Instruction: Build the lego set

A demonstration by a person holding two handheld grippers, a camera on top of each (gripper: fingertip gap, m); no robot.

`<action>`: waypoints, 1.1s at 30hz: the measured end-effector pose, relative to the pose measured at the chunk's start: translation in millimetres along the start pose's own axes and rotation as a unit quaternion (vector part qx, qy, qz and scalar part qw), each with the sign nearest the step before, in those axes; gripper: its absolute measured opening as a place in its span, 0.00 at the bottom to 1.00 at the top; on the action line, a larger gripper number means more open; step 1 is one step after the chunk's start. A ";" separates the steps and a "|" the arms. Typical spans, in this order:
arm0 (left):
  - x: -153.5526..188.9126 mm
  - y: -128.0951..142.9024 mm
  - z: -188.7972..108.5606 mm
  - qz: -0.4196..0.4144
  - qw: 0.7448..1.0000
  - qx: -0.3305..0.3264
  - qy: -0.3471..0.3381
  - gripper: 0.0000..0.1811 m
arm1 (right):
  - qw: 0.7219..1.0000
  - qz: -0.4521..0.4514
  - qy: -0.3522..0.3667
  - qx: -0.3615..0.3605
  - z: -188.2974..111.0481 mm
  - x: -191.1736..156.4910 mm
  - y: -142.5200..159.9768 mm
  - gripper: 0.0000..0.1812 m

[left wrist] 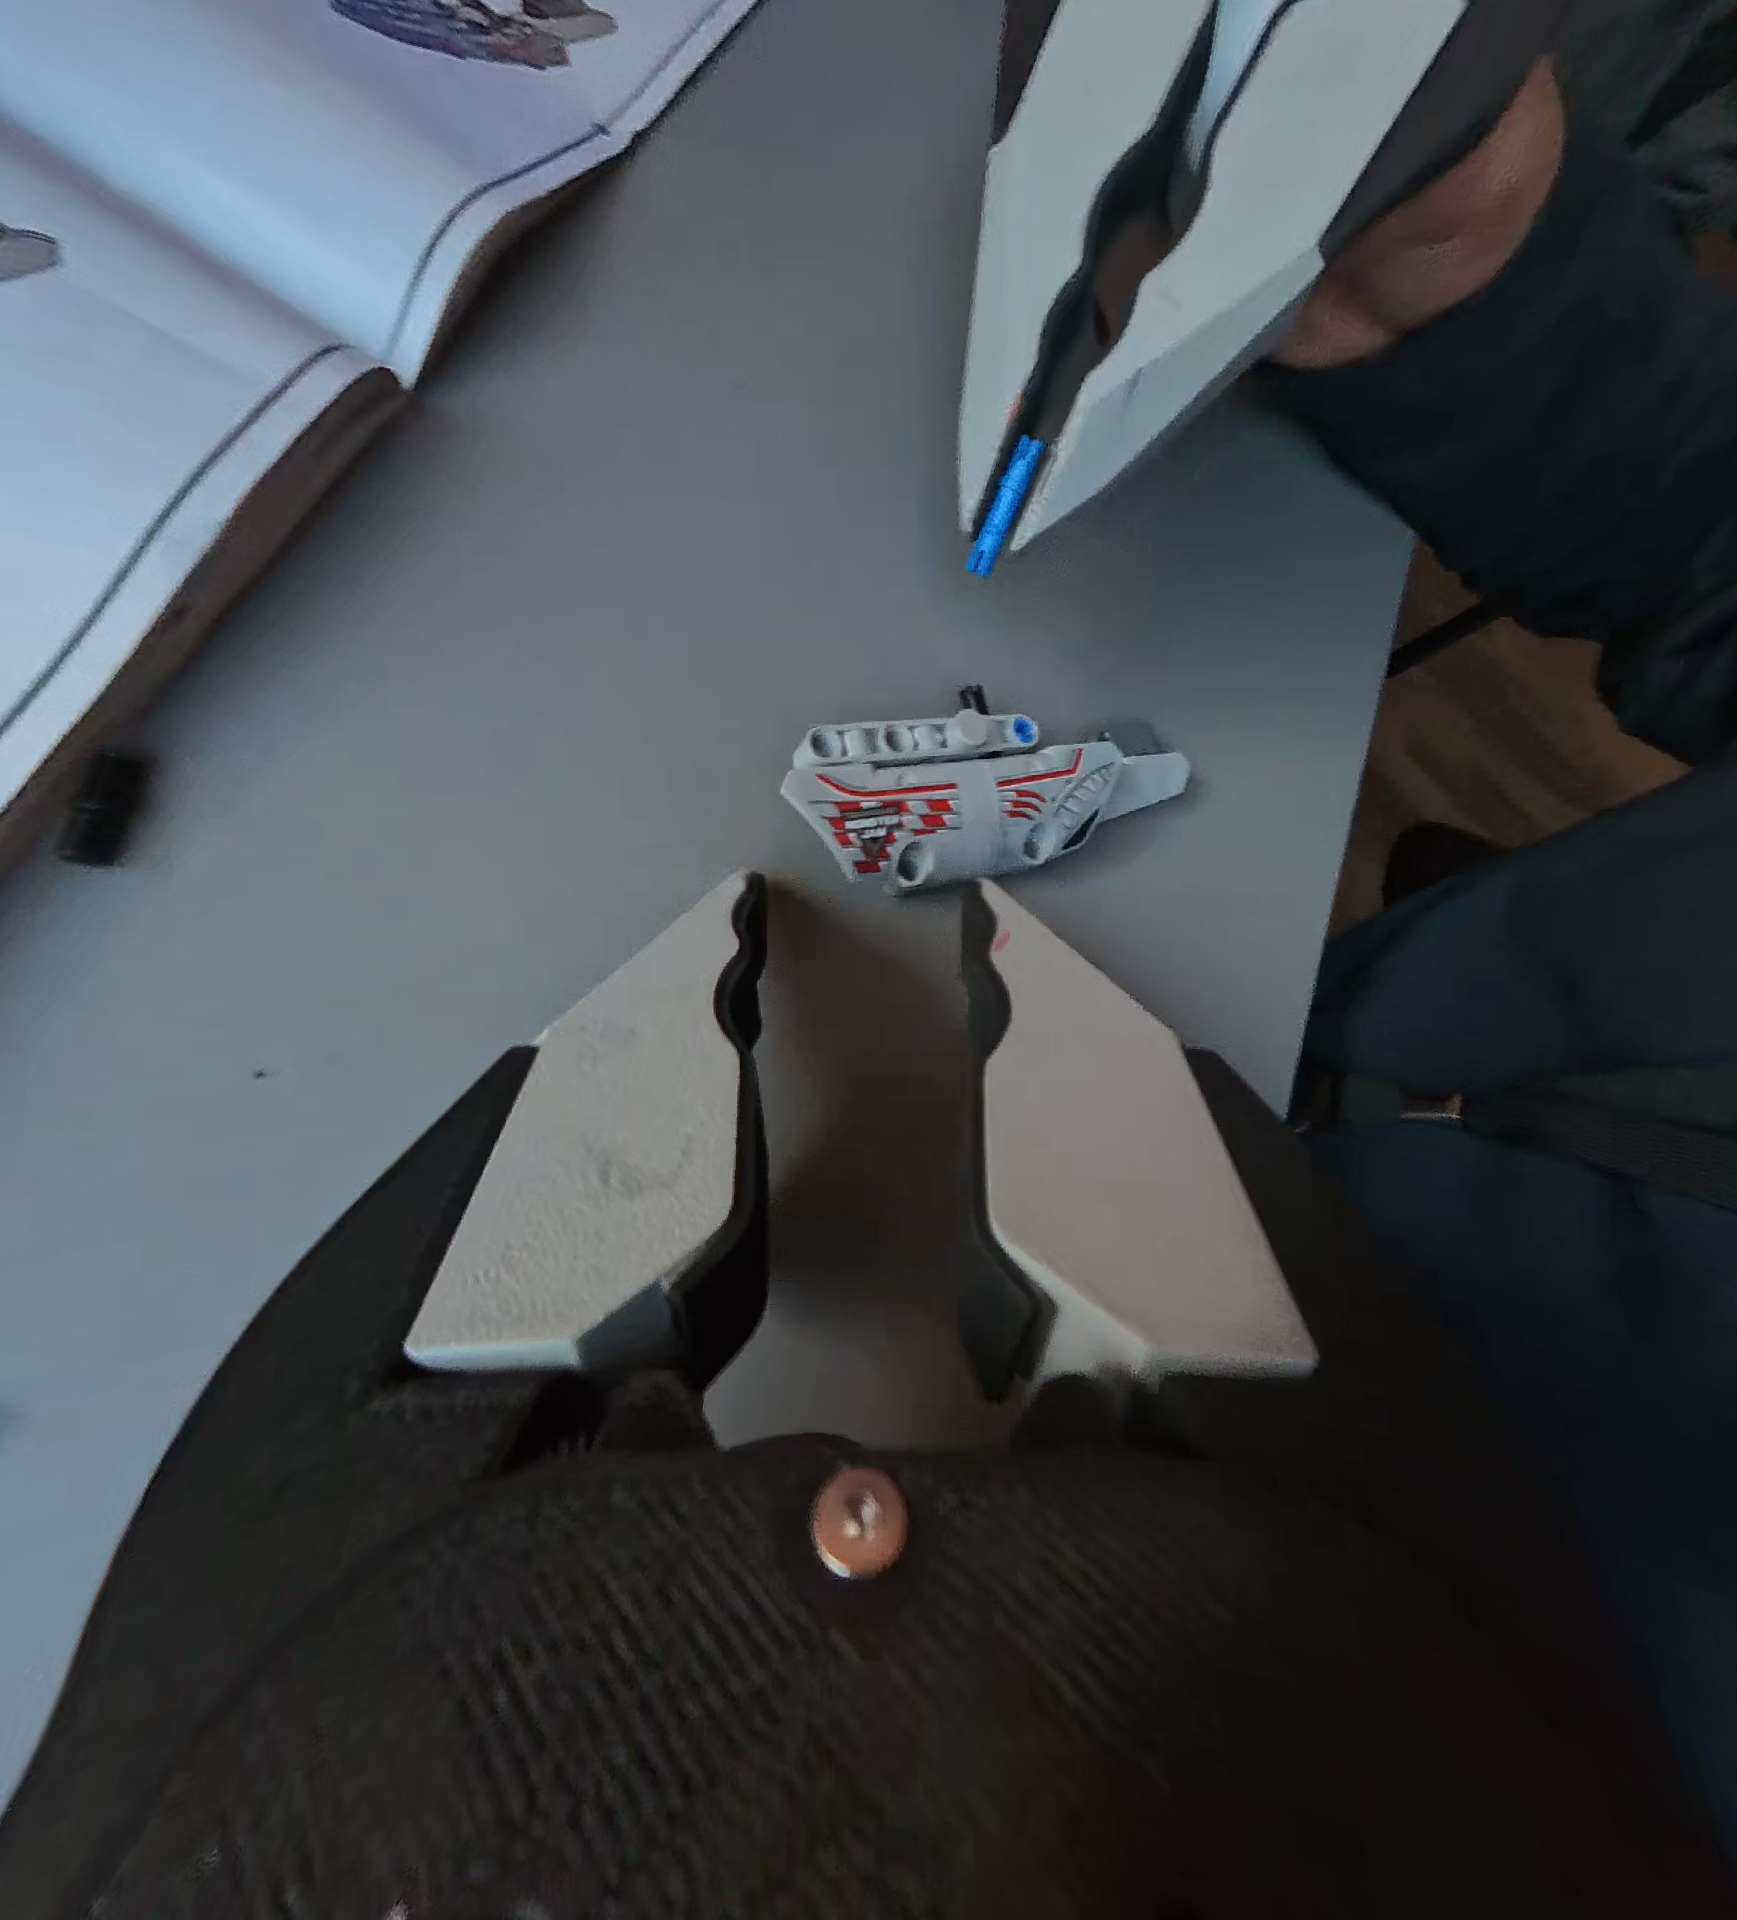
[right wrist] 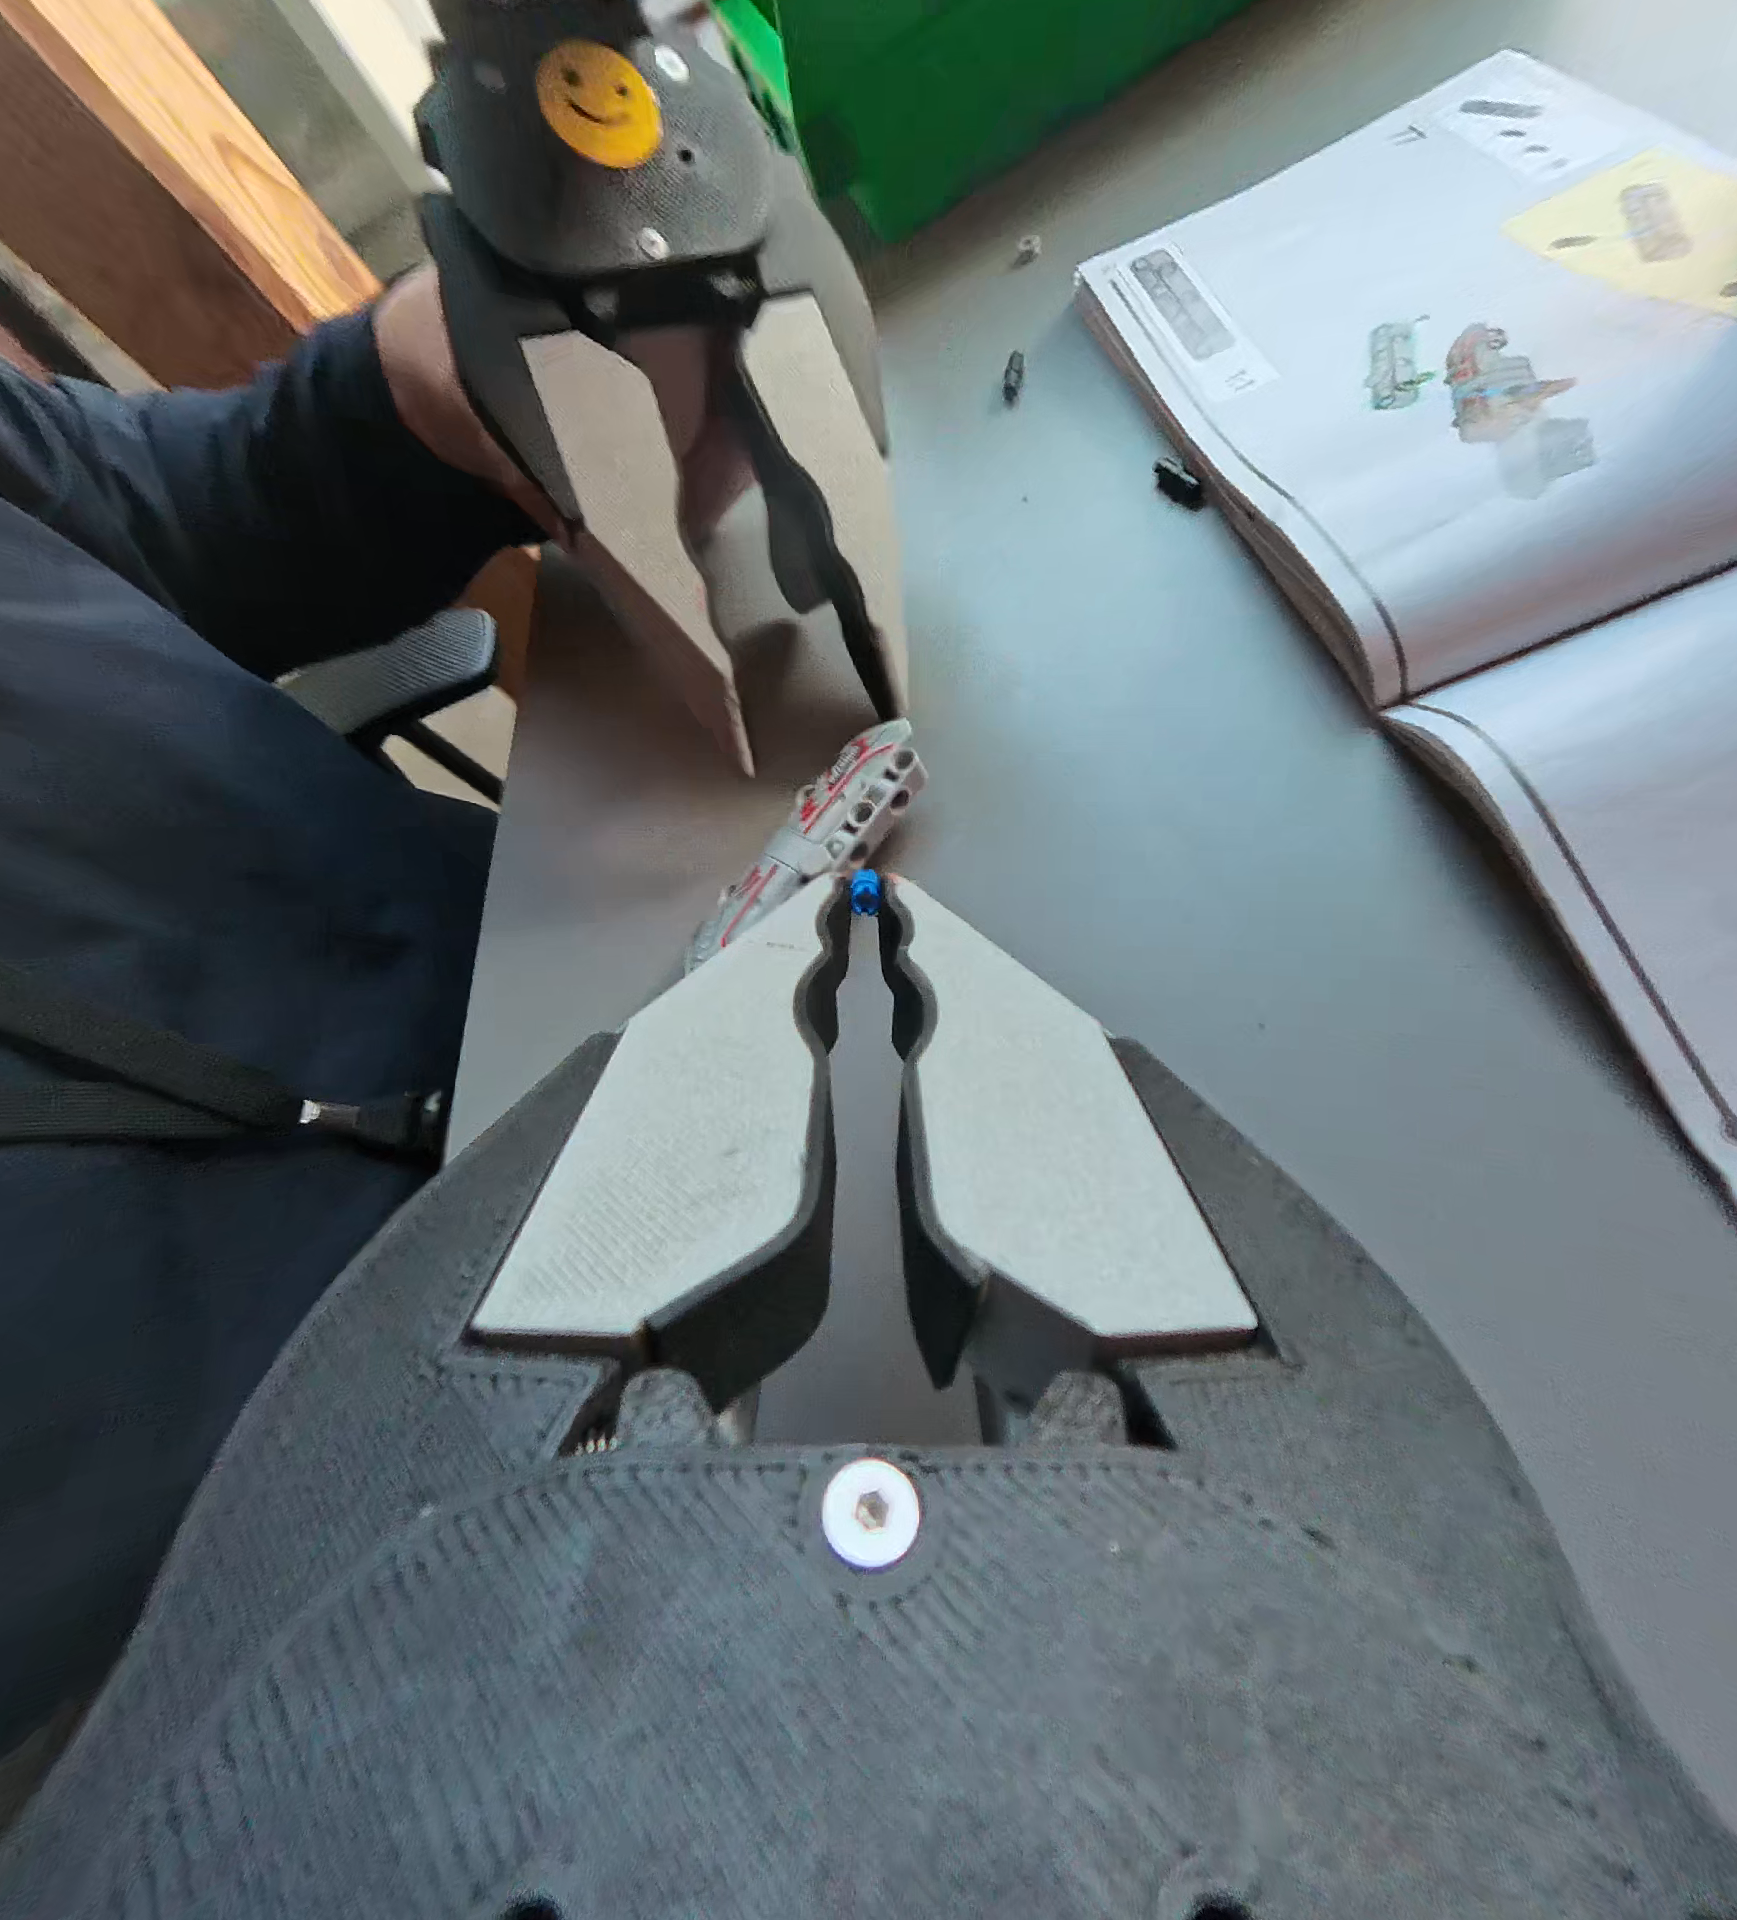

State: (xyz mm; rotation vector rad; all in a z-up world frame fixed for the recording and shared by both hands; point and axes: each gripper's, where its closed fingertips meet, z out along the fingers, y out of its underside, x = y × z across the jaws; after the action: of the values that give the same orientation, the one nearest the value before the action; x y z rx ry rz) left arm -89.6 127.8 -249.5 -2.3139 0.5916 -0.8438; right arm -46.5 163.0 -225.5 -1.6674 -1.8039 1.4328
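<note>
A small grey lego assembly (left wrist: 978, 800) with red stripes lies on the grey table near its edge; it also shows in the right wrist view (right wrist: 848, 805). My left gripper (left wrist: 864, 894) is open and empty, its tips just short of the assembly. In the right wrist view the left gripper (right wrist: 822, 738) hangs over the assembly. My right gripper (right wrist: 866, 896) is shut on a blue pin (right wrist: 864, 894), held just in front of the assembly. In the left wrist view the right gripper (left wrist: 994, 535) holds the blue pin (left wrist: 1007, 504) above and behind the assembly.
An open instruction booklet (right wrist: 1529, 436) lies on the table (right wrist: 1103, 727); it also shows in the left wrist view (left wrist: 116, 364). Small black pieces (right wrist: 1178, 480) (right wrist: 1012, 374) lie beside it, one shows in the left view (left wrist: 100, 805). A green box (right wrist: 947, 104) stands at the back. The table edge and a person's dark clothing (right wrist: 116, 831) are at the left. Across from one pair of fingers to the other is roughly 7 cm.
</note>
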 end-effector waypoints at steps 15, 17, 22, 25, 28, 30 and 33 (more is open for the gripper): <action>-24.4 -36.1 20.1 0.053 0.996 -0.053 0.046 0.02 | 0.997 -0.002 -0.051 0.057 -8.2 -10.2 -12.8 0.01; 3.1 -47.2 14.6 0.097 0.993 -0.014 0.071 0.06 | 0.995 -0.020 -0.052 0.082 -14.1 -14.3 -18.1 0.00; 42.0 -67.8 13.3 0.278 0.957 0.076 -0.022 0.09 | 0.992 -0.009 -0.054 0.109 -14.5 -15.9 -27.1 0.01; 39.3 -71.7 13.0 0.351 0.925 0.090 -0.116 0.07 | 0.987 0.023 -0.087 0.130 -16.3 -21.3 -32.3 0.00; 36.3 -74.1 13.1 0.372 0.909 0.099 -0.158 0.04 | 0.984 0.043 -0.107 0.140 -17.2 -24.8 -34.0 0.00; 38.9 -78.3 10.5 0.400 0.892 0.114 -0.180 0.01 | 0.980 0.055 -0.116 0.152 -19.2 -25.5 -37.3 0.00; 38.6 -83.2 9.7 0.440 0.862 0.117 -0.223 0.00 | 0.974 0.076 -0.133 0.164 -22.9 -25.5 -39.7 0.00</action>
State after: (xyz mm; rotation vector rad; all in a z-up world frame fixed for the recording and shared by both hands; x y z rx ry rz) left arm -39.5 169.2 -184.0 -1.6307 1.1169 0.0631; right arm -44.9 157.7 -173.4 -1.5275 -1.4775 1.9799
